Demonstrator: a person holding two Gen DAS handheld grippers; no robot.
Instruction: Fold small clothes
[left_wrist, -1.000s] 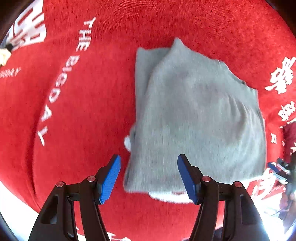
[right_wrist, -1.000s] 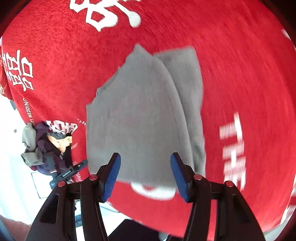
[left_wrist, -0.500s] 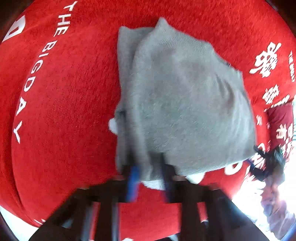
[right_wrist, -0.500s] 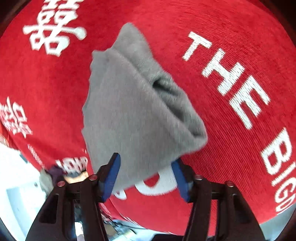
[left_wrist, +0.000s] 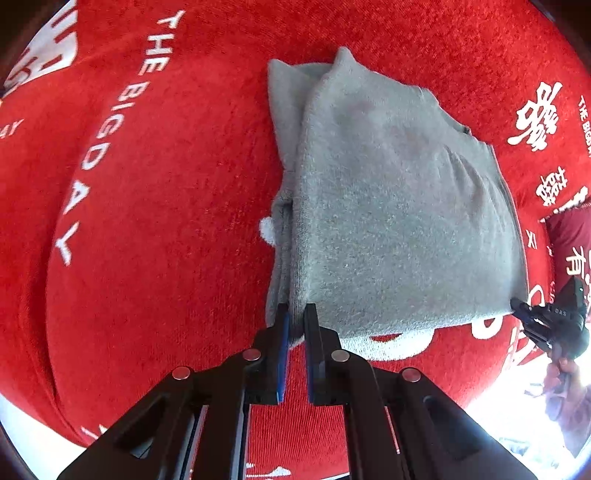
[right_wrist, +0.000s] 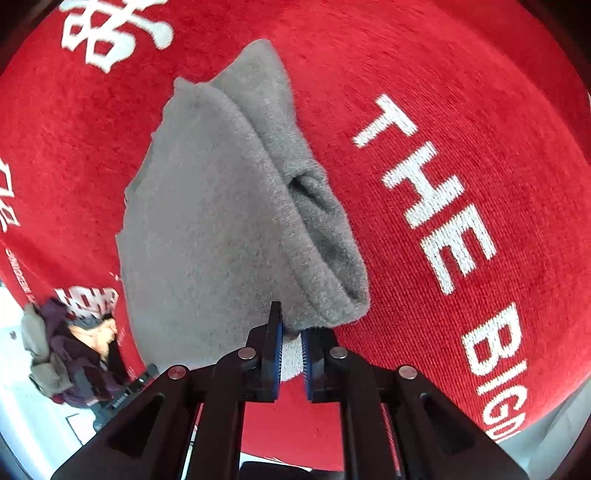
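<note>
A grey knitted garment (left_wrist: 391, 206), folded into a rough rectangle, lies on a red cloth (left_wrist: 166, 206) with white lettering. My left gripper (left_wrist: 294, 325) is shut on the garment's near left corner. In the right wrist view the same grey garment (right_wrist: 218, 221) shows with its folded edge bulging on the right side. My right gripper (right_wrist: 291, 332) is shut on its near edge. The right gripper also shows in the left wrist view (left_wrist: 546, 321) at the garment's far right corner.
The red cloth carries white words and Chinese characters (right_wrist: 432, 192). A heap of dark and grey clothes (right_wrist: 66, 347) lies beyond the cloth's edge at the lower left of the right wrist view. A bright white surface (left_wrist: 517, 424) shows past the cloth's near edge.
Both grippers were open a second ago and have closed on the garment's near edge. The left one closed first; the right one closed in the last half second.
</note>
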